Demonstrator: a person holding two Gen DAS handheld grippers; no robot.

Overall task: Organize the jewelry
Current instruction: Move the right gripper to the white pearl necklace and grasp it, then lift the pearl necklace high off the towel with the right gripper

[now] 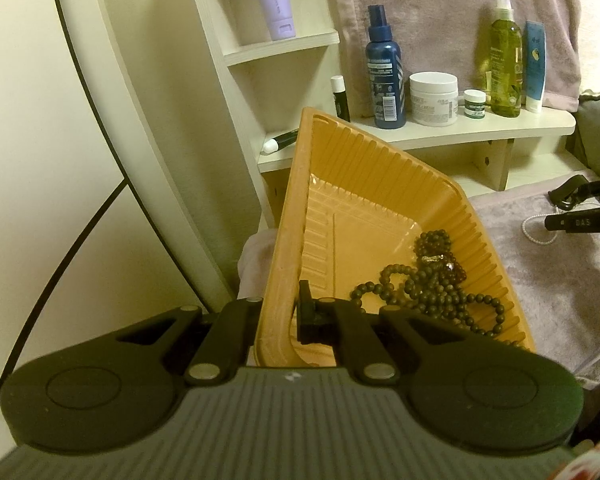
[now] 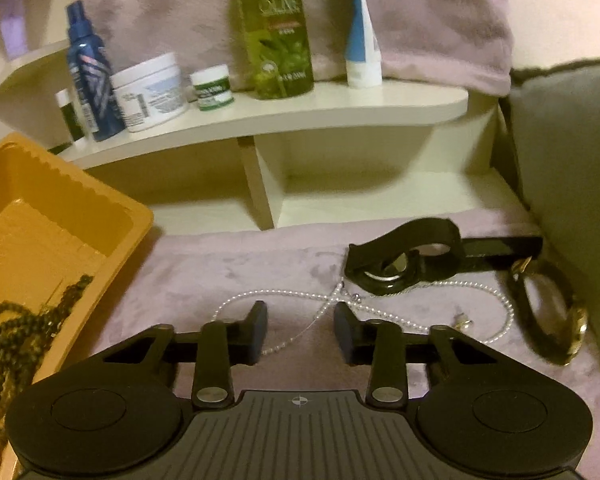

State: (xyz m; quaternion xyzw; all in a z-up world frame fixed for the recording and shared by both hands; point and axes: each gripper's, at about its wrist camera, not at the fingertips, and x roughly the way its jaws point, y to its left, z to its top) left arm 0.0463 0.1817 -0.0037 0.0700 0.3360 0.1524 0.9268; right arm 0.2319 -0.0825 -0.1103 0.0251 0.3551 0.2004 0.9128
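Note:
My left gripper (image 1: 279,315) is shut on the near wall of an orange ribbed tray (image 1: 380,184), which it holds tilted. Several dark bead strands (image 1: 432,288) lie piled in the tray's low corner. In the right wrist view my right gripper (image 2: 300,330) hangs open just over a mauve cloth, and a thin pearl necklace (image 2: 284,292) runs across the gap between its pads without being pinched. Beyond it lie a black strap watch (image 2: 400,256), a gold watch (image 2: 552,320) and a small earring (image 2: 464,322). The tray (image 2: 60,208) sits to its left.
A cream shelf (image 2: 300,114) behind carries a blue spray bottle (image 2: 88,76), a white jar (image 2: 150,90), a small green-labelled jar (image 2: 214,88), a green bottle (image 2: 276,28) and a tube (image 2: 362,40). A grey cushion (image 2: 572,152) borders the right side. A curved white frame (image 1: 112,128) stands left.

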